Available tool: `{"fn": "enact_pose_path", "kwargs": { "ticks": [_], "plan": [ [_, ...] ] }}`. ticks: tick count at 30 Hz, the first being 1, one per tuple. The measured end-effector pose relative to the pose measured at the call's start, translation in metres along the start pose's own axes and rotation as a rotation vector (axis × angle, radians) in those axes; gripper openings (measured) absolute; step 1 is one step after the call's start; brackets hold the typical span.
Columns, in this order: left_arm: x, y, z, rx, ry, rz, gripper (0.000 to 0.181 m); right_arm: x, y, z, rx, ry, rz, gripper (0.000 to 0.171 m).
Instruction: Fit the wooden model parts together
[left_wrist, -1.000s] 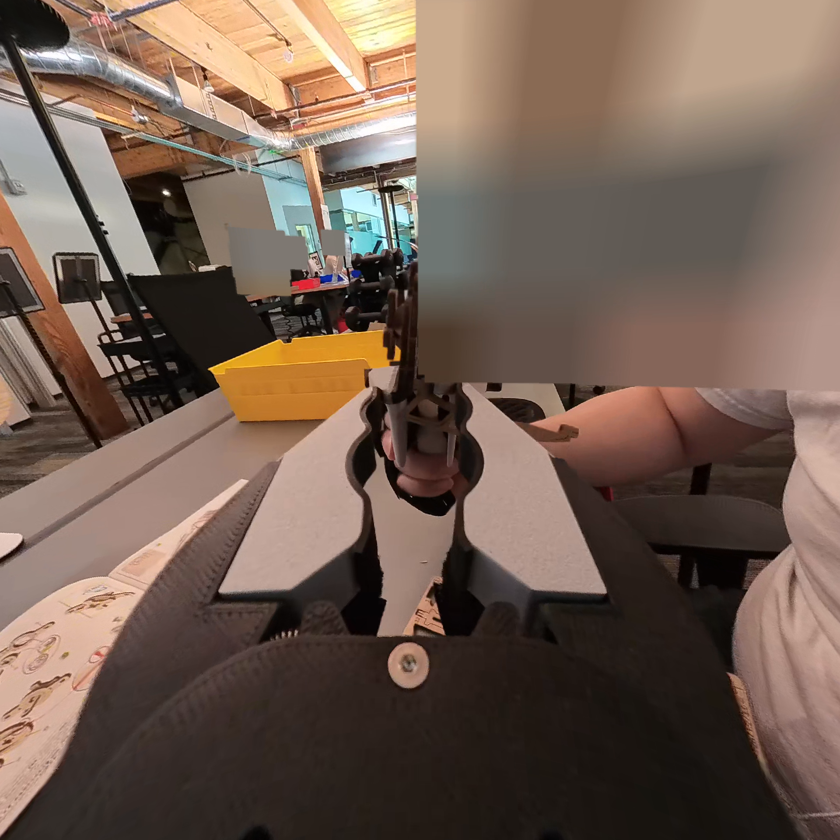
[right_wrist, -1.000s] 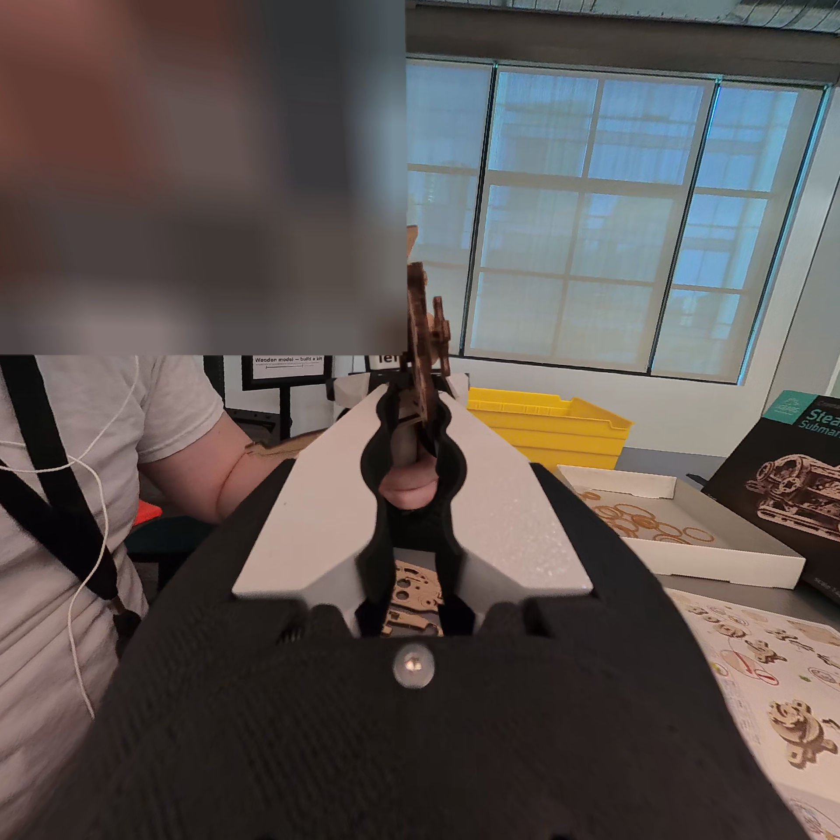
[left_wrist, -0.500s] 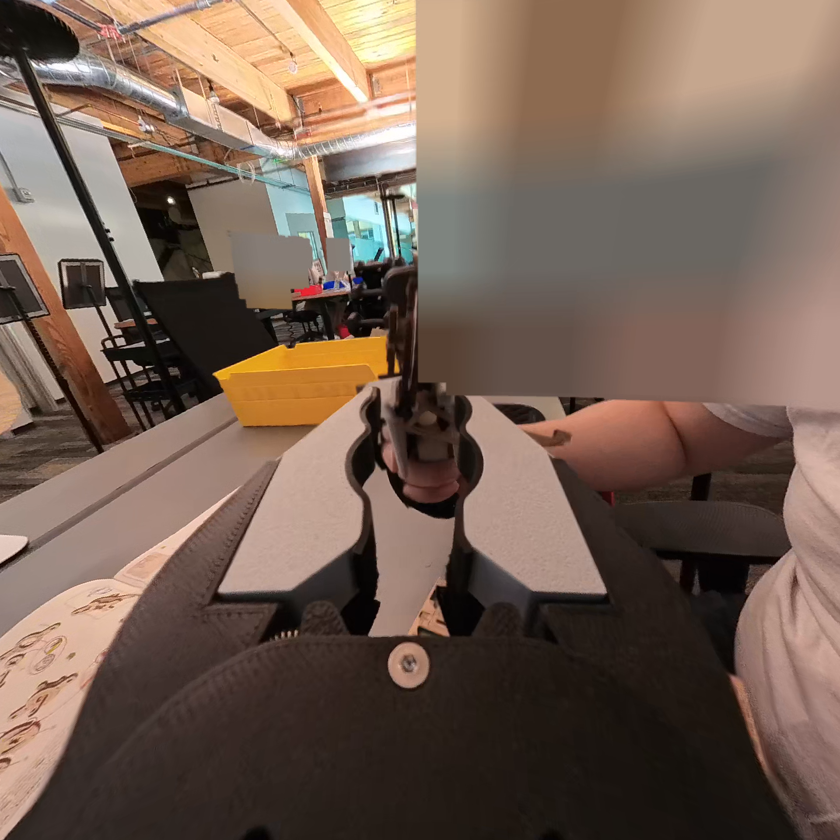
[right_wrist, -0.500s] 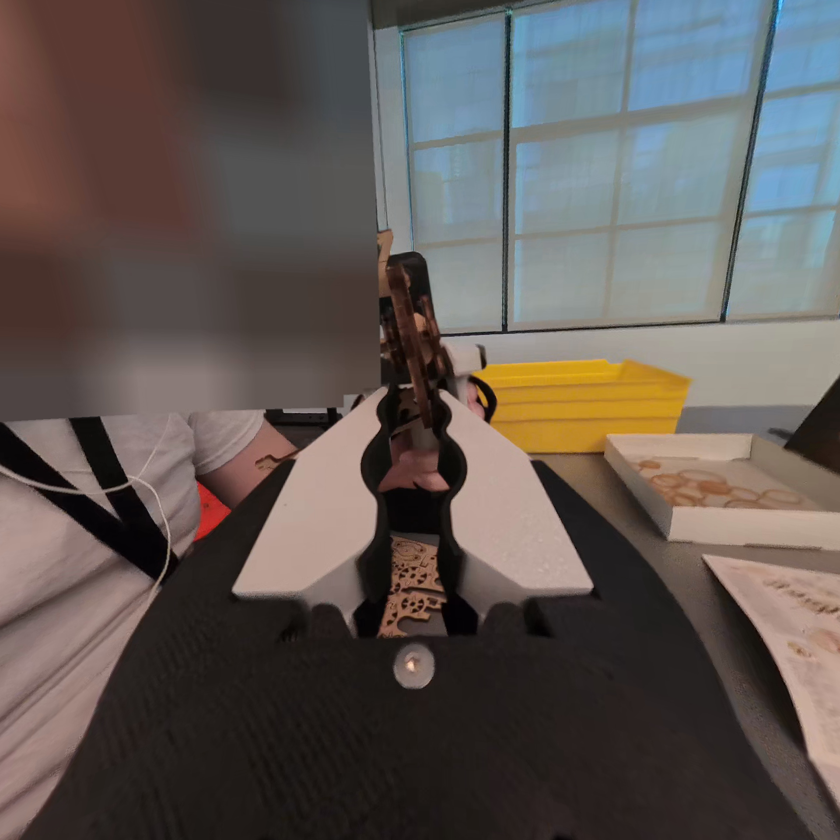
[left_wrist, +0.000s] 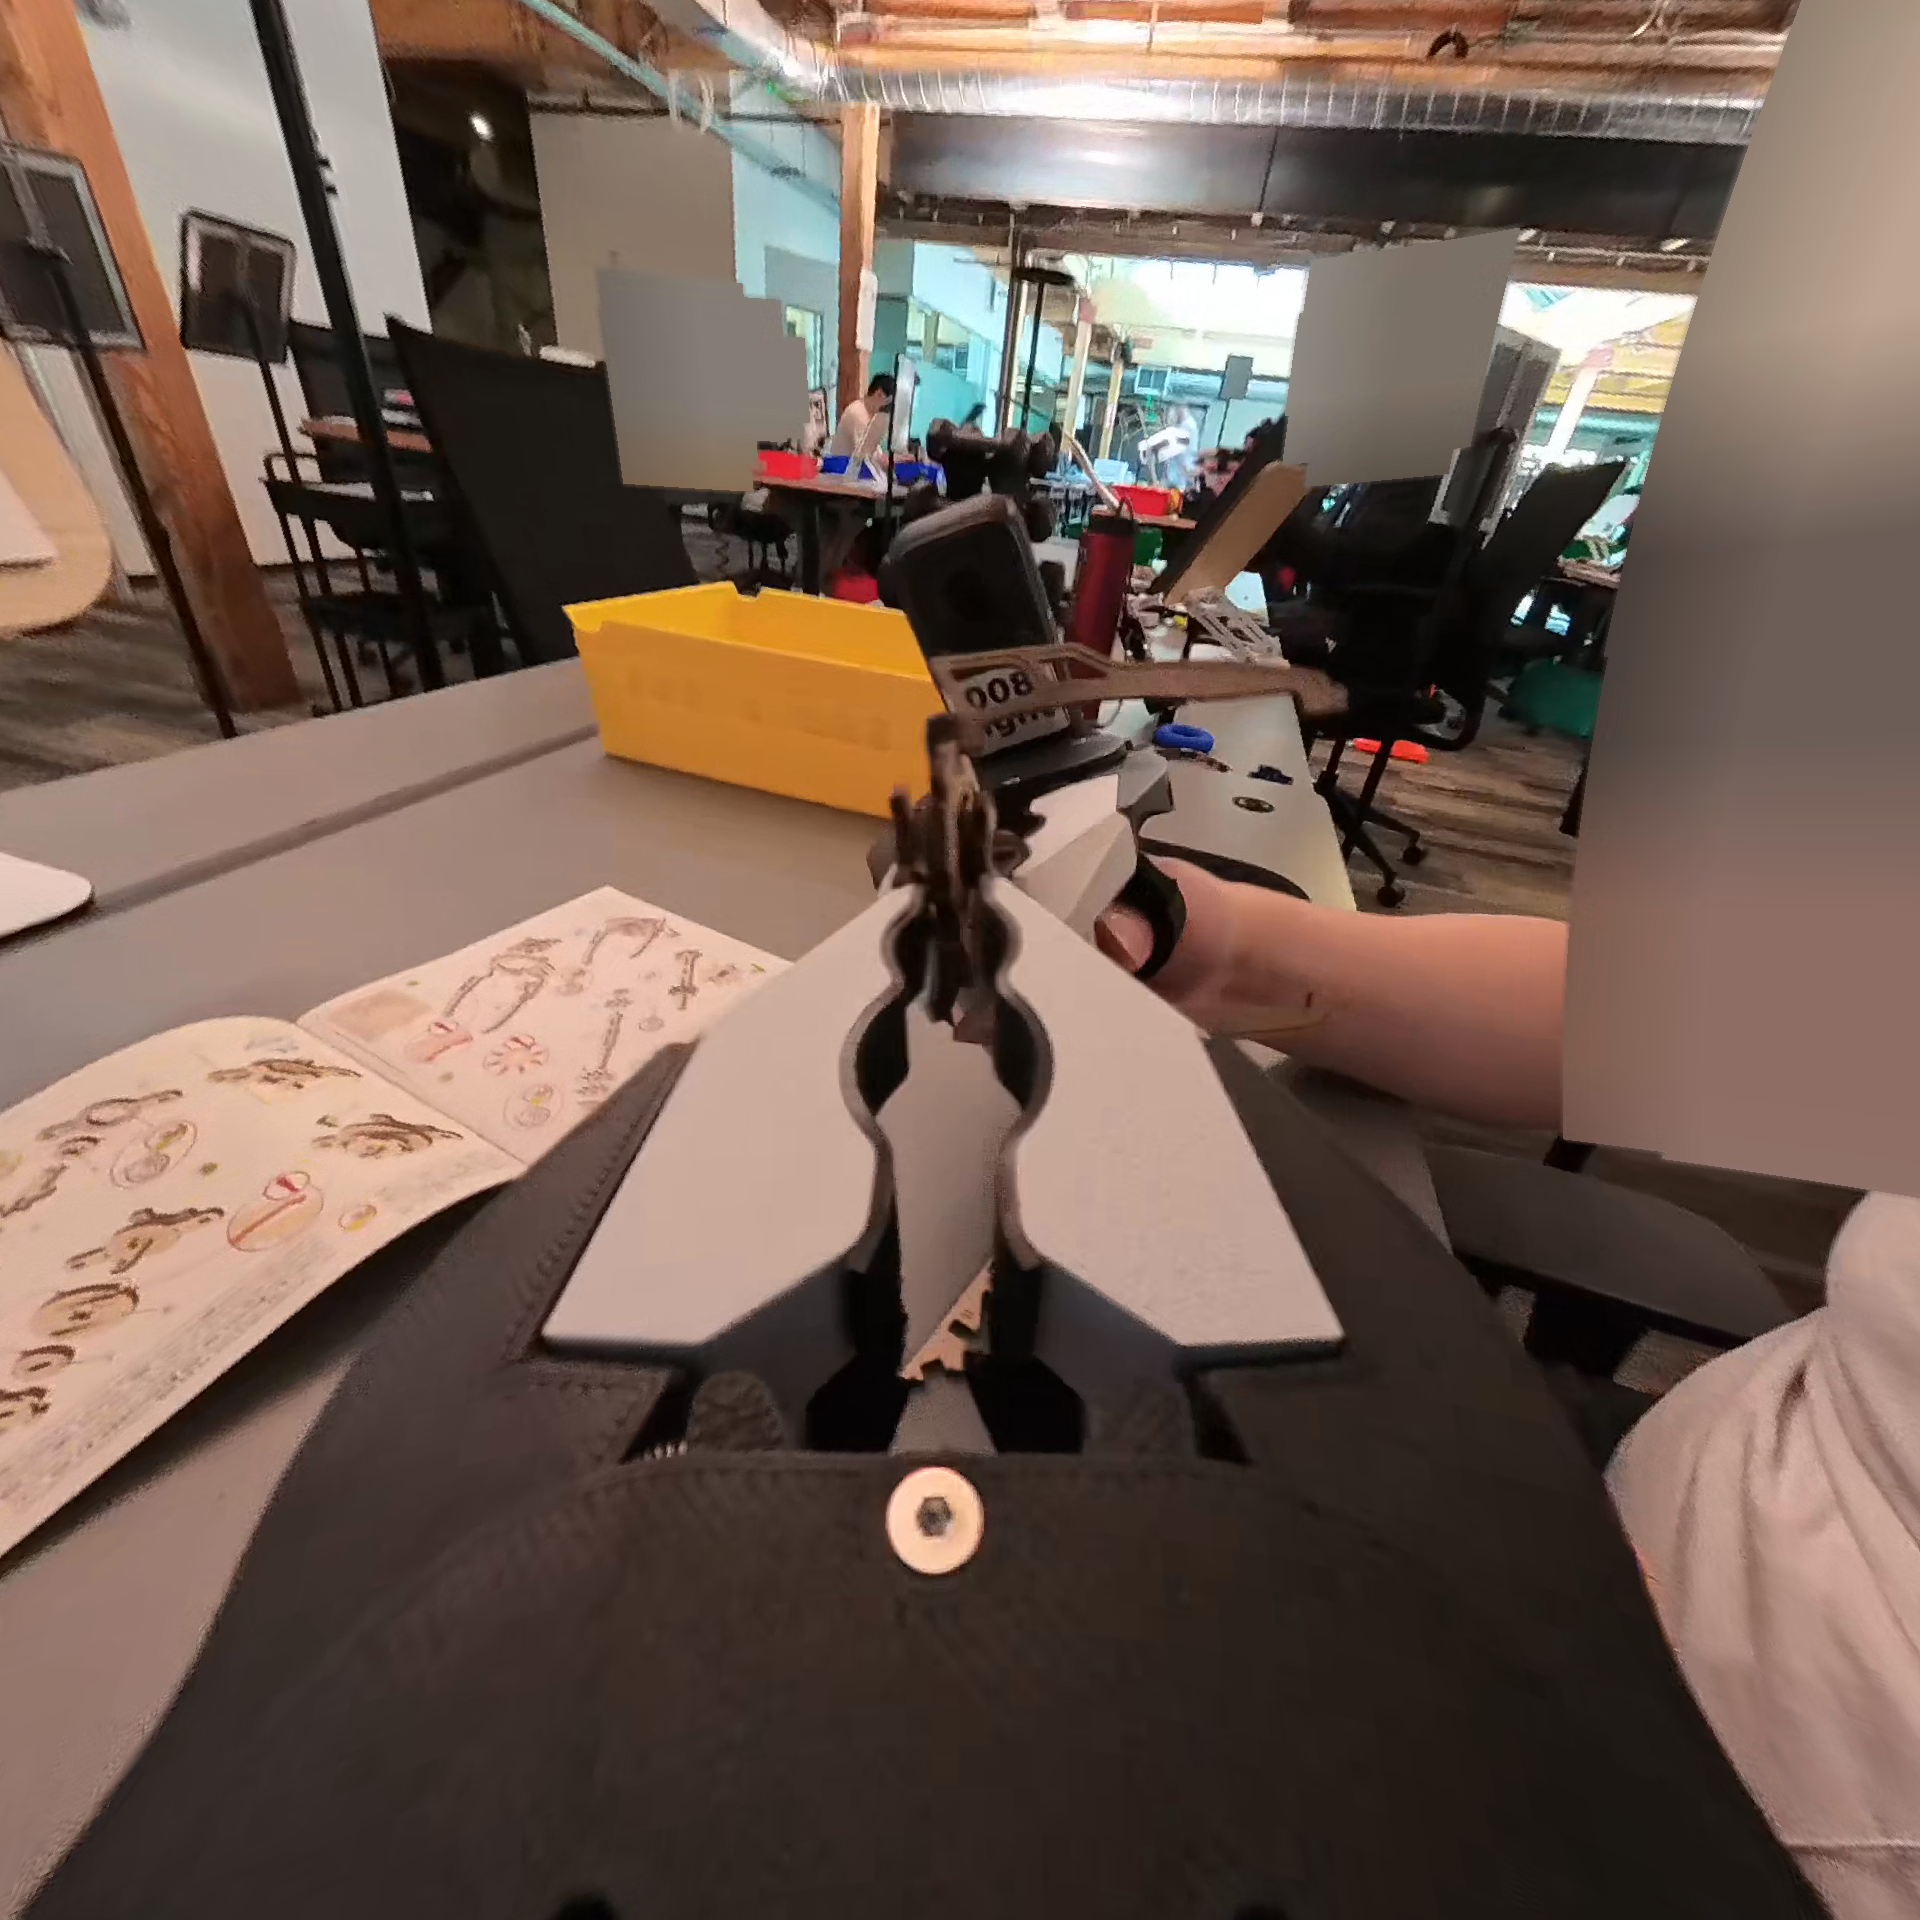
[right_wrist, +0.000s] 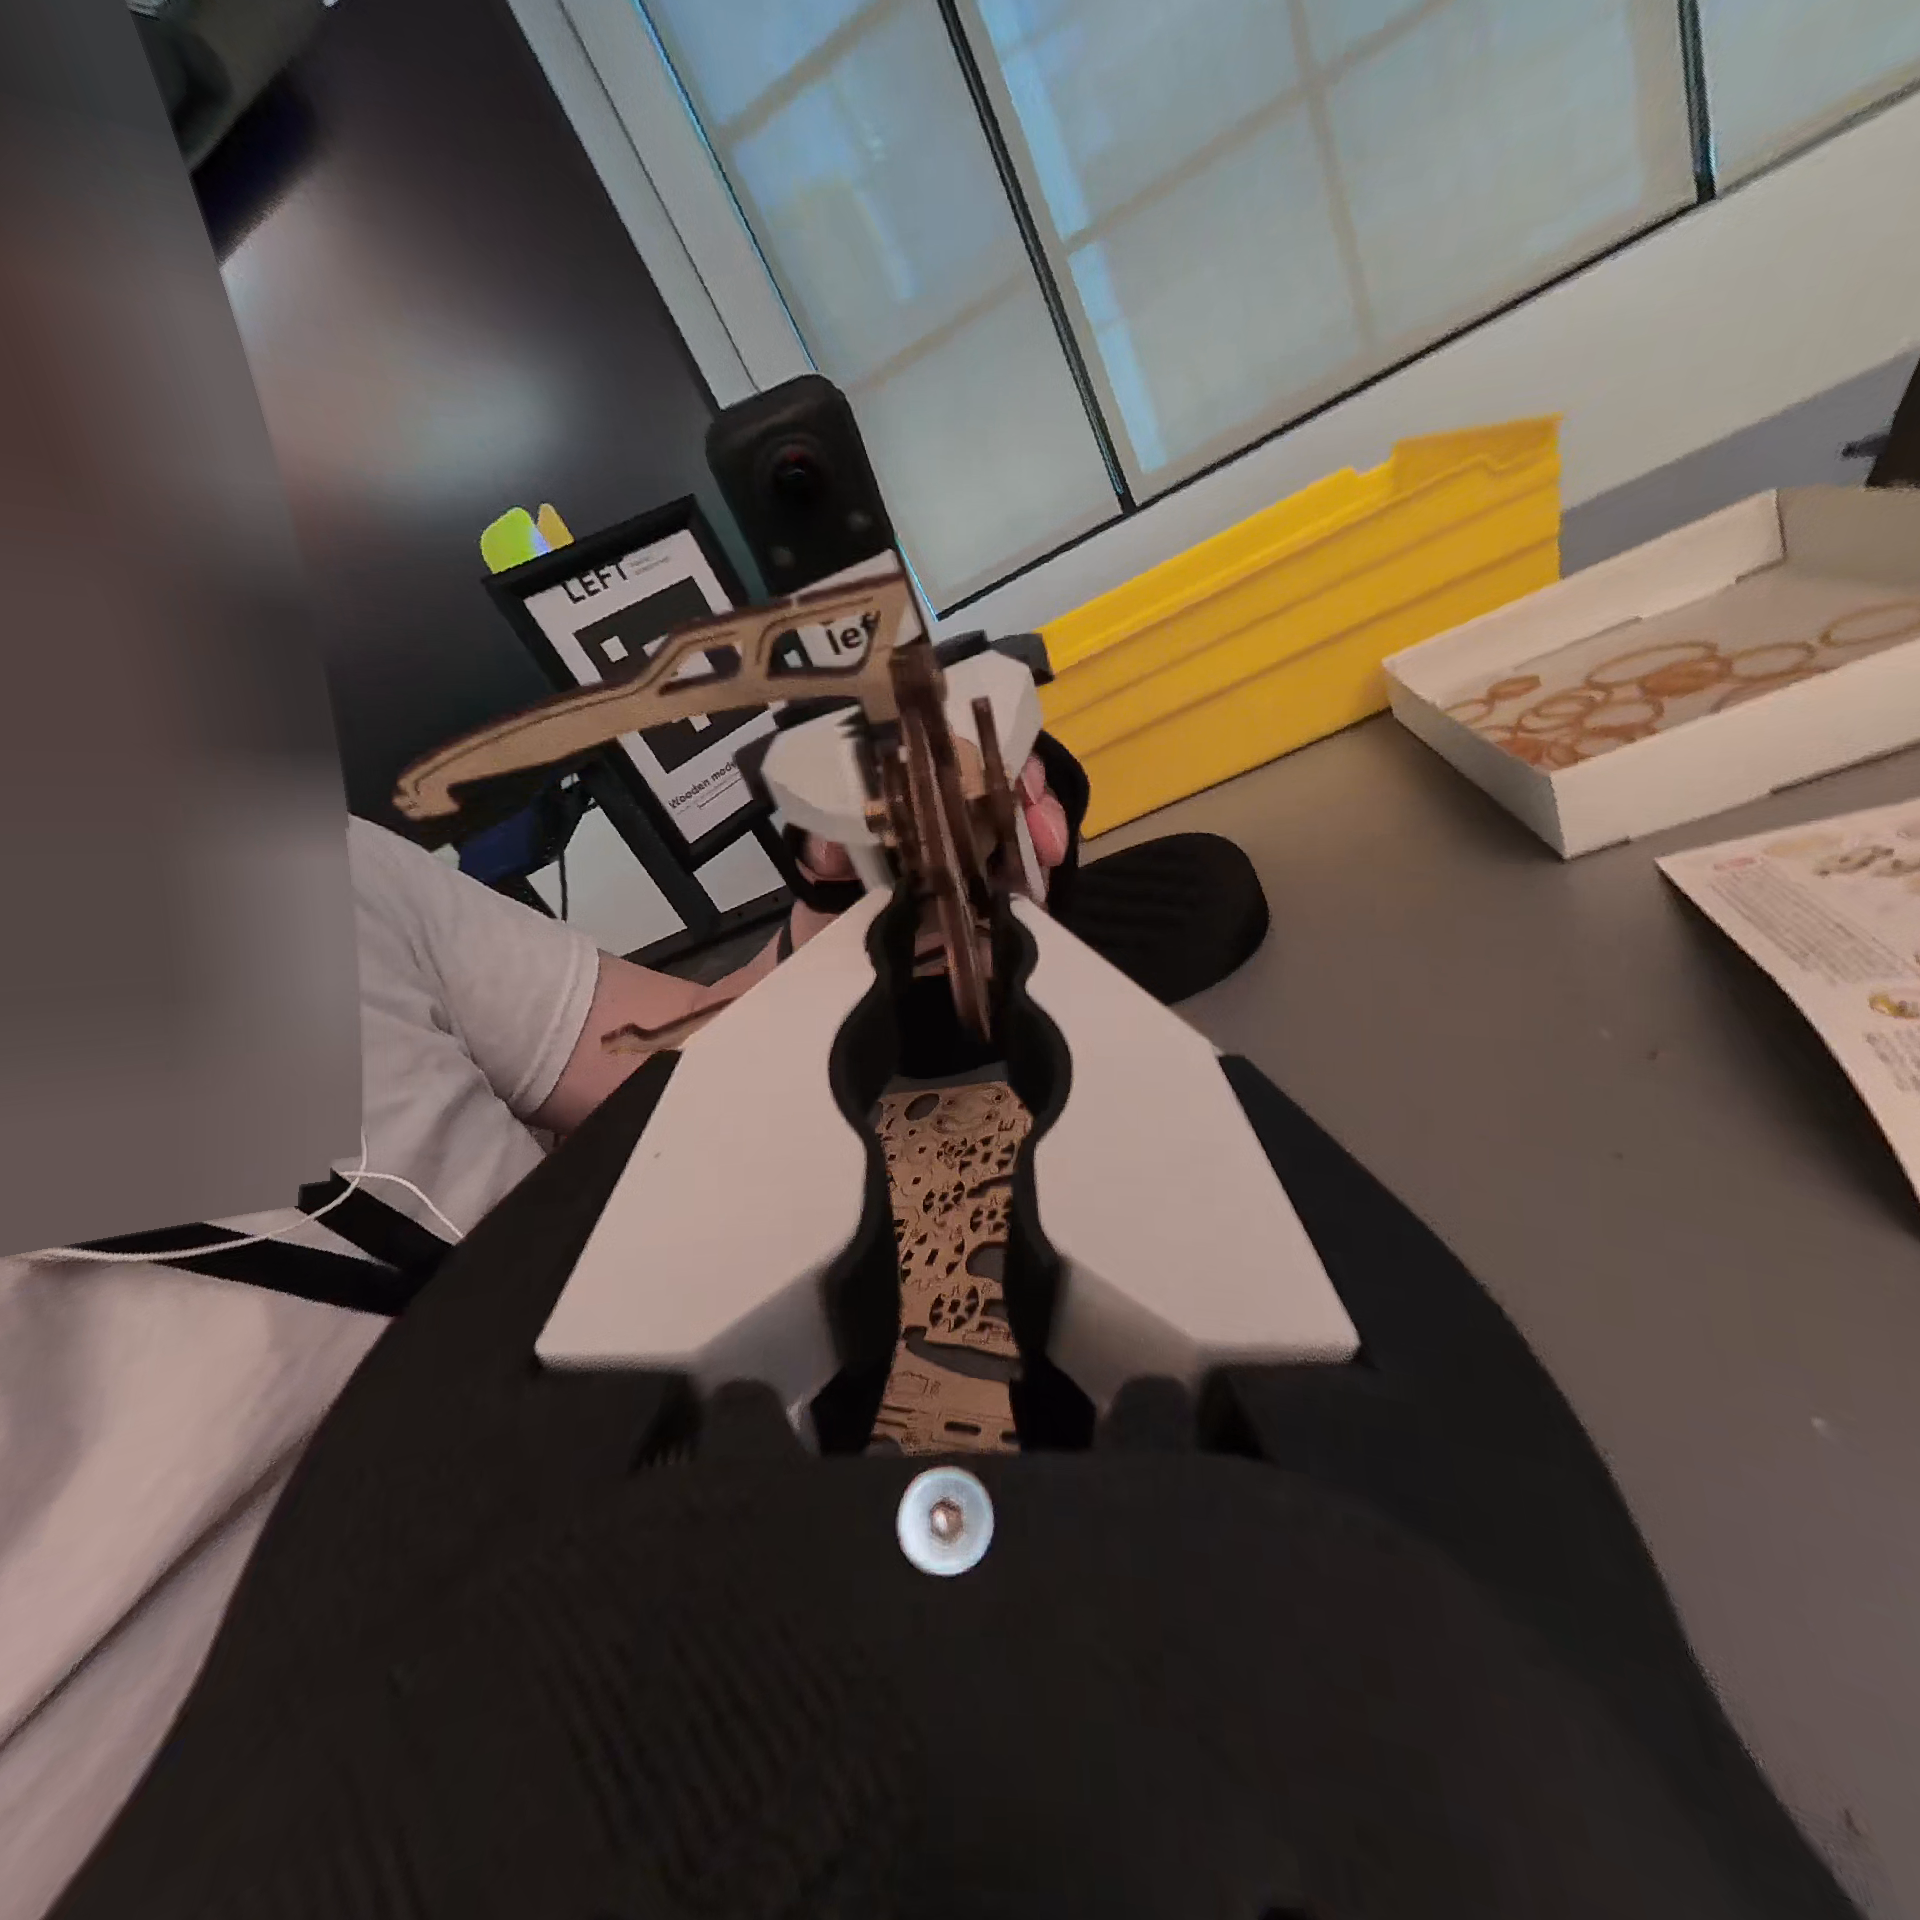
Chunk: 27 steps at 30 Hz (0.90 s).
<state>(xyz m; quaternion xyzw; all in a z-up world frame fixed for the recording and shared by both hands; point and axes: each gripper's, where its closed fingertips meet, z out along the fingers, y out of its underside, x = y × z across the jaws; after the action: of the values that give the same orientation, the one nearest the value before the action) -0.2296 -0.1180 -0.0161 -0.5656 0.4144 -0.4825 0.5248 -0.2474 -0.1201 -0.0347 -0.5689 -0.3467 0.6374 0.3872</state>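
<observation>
Grippers face each other above grey tabletop (left_wrist: 436, 862). Left gripper (left_wrist: 951, 925) jaws pinch wooden model (left_wrist: 951, 831); right gripper (right_wrist: 951, 914) jaws pinch same model (right_wrist: 935, 790), long curved arm piece (right_wrist: 665, 696) sticking sideways. Instruction booklet (left_wrist: 260, 1122) lies below.

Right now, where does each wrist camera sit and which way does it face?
Left wrist view: rides the left gripper, looking along its fingers over the grey table into the open office; shows the wooden model assembly, the right gripper, a forearm.
Right wrist view: rides the right gripper, tilted, facing the windows; shows the left gripper, a sleeve.
Shared: the assembly with its long curved arm, the yellow bin, the instruction booklet.
</observation>
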Motion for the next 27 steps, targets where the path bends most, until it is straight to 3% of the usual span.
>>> {"fn": "enact_pose_path", "kwargs": {
  "ticks": [2, 4, 6, 15, 18, 21, 27],
  "plan": [
    [0.000, 0.005, 0.003, -0.021, 0.013, -0.038, 0.015, 0.003, 0.004, -0.001, -0.023, -0.010, 0.060, 0.012],
    [-0.003, 0.008, 0.003, -0.039, 0.003, -0.047, 0.002, 0.003, 0.006, -0.002, -0.034, -0.032, 0.119, 0.012],
    [-0.007, 0.010, 0.003, -0.034, -0.002, -0.098, 0.000, 0.007, 0.006, -0.003, -0.027, -0.020, 0.151, 0.012],
    [-0.048, 0.007, -0.011, 0.177, -0.010, -0.590, 0.000, 0.034, -0.024, -0.023, 0.191, 0.110, 0.119, 0.027],
    [-0.048, 0.014, -0.008, 0.138, -0.031, -0.576, 0.000, 0.033, -0.025, -0.021, 0.220, 0.064, 0.189, 0.025],
    [-0.042, 0.014, -0.004, 0.123, -0.013, -0.546, 0.000, 0.034, -0.015, -0.018, 0.168, 0.043, 0.238, 0.001],
    [-0.028, 0.019, 0.003, 0.036, 0.033, -0.465, 0.011, 0.034, -0.011, -0.028, 0.190, -0.090, 0.494, 0.000]
  ]
}}
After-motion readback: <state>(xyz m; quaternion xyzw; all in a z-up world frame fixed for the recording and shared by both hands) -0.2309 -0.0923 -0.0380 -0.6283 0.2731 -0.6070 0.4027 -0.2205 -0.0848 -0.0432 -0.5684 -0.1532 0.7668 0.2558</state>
